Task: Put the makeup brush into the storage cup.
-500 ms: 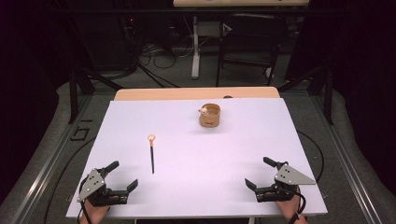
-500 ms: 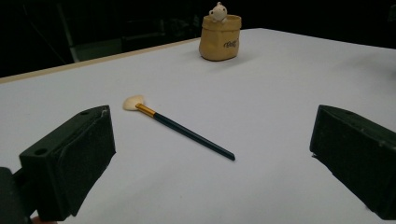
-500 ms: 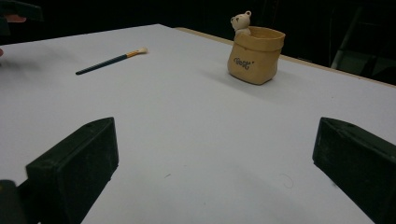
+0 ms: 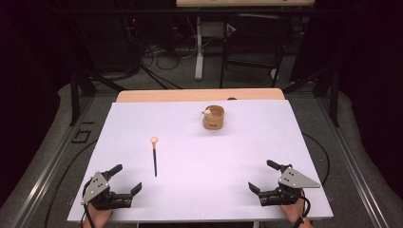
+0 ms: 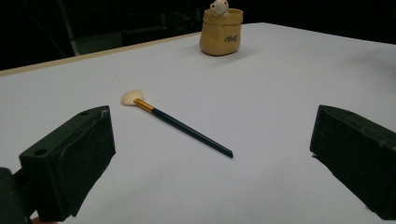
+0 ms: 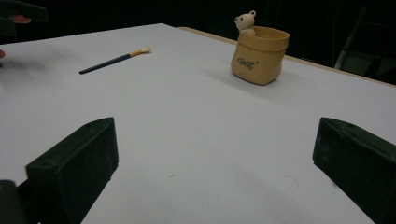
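Black grippers [image 4: 127, 183], grey three-cornered plates [image 4: 295, 178].

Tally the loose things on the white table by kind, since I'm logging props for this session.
Brush: 1
Tan holder with a bear figure: 1
Total: 2

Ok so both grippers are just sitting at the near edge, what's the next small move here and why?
Probably move the left gripper forward toward the brush. Its jaws are open, and the brush lies flat on the white table just ahead of it, untouched, much nearer to it than to the right gripper. The bear-trimmed pot stands upright farther back, a likely place for the brush.
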`<state>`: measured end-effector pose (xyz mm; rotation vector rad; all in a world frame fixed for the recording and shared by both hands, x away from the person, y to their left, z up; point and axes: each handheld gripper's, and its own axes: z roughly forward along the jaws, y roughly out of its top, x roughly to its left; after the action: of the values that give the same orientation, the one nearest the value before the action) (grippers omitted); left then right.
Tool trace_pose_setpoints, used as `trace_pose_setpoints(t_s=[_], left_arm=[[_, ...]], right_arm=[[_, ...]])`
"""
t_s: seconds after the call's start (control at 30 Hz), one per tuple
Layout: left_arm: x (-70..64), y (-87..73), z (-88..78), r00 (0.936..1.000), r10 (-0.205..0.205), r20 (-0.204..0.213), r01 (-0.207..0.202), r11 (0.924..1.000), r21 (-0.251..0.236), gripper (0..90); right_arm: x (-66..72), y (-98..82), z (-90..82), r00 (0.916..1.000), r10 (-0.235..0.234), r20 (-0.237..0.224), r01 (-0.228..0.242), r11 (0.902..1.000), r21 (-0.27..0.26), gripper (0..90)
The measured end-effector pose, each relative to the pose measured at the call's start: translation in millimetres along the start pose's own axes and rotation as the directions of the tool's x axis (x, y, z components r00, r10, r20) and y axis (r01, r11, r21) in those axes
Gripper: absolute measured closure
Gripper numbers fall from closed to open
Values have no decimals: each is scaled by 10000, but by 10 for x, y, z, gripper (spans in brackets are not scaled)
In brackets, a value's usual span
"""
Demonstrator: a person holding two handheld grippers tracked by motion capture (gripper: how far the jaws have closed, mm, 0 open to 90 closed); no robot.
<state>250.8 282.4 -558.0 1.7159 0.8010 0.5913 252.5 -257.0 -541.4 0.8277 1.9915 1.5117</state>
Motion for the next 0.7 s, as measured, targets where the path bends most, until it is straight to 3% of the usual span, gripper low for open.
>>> trace_pose_setpoints(t_s=[0.23,0.4,0.6,0.7], left_arm=[[-53,21,73,9998,-105,-176,109,9997,222,1],[-89,43,133,9990,-247,-374,266,9984,509,1],[-151,65,211,9941,-529,-952,609,9946,837,1],[-168,77,243,9936,-564,-984,660,9930,977,1]], right_arm=[[-11,-11,-7,10000,46,-37,-46,9999,94,0],[3,-4,-24,10000,48,-72,-48,9999,-118,0],[19,1,-24,9998,20,-190,-22,9999,-144,0],[27,5,-25,9997,-48,-220,44,9999,-155,0]])
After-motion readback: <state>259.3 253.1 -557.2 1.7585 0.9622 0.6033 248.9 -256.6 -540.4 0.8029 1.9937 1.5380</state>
